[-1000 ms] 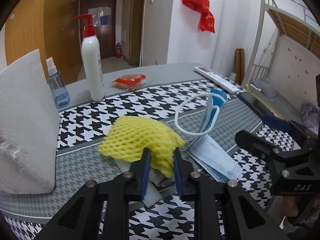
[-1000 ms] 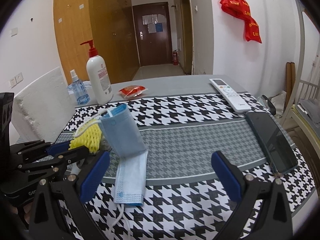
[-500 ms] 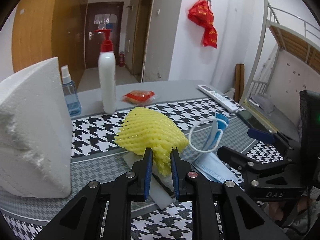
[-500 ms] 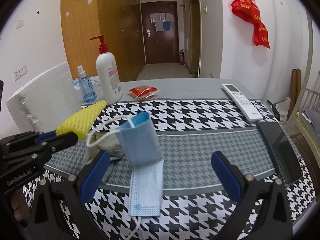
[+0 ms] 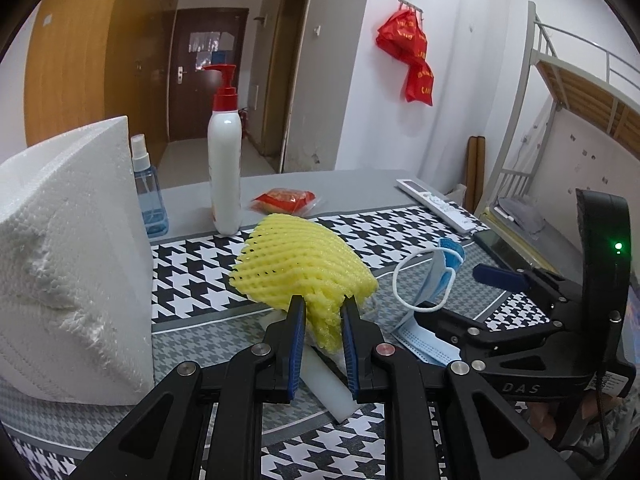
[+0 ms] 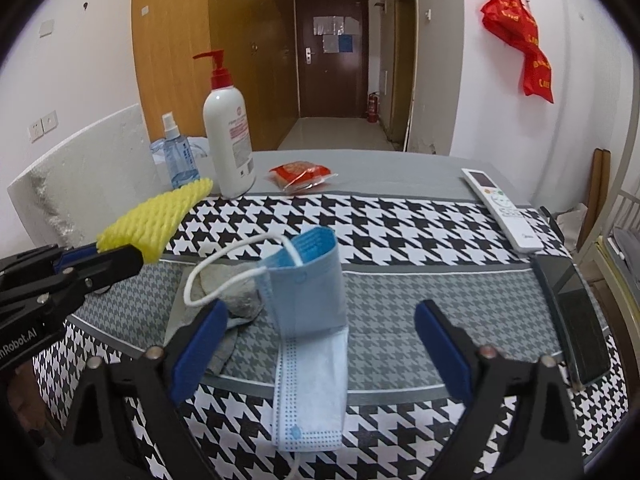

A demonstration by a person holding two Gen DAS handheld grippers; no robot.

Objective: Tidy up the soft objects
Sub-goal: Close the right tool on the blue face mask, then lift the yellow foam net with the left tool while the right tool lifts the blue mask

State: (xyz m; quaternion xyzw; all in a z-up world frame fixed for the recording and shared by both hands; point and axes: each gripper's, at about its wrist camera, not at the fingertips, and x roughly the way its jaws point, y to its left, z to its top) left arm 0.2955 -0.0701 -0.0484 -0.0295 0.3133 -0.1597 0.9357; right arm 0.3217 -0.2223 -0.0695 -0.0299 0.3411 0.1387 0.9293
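Yellow foam net (image 5: 306, 270) lifted higher in left claw (image 5: 323, 334), right claw (image 6: 320, 352) just narrowing around mask (image 6: 308, 300)

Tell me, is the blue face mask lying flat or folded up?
Folded up. The blue face mask is bent: its lower half lies on the houndstooth tablecloth, its upper half stands up, and one white ear loop arches out sideways.

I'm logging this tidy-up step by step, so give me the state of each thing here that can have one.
Left tongs: shut on the yellow foam net.
Yellow foam net: pinched at one edge, lifted off the table.
Right tongs: open, just been closing a little, empty.
Blue face mask: folded, upper half standing, lower half flat on the tablecloth.
Pump bottle: upright.
Spray bottle: upright.
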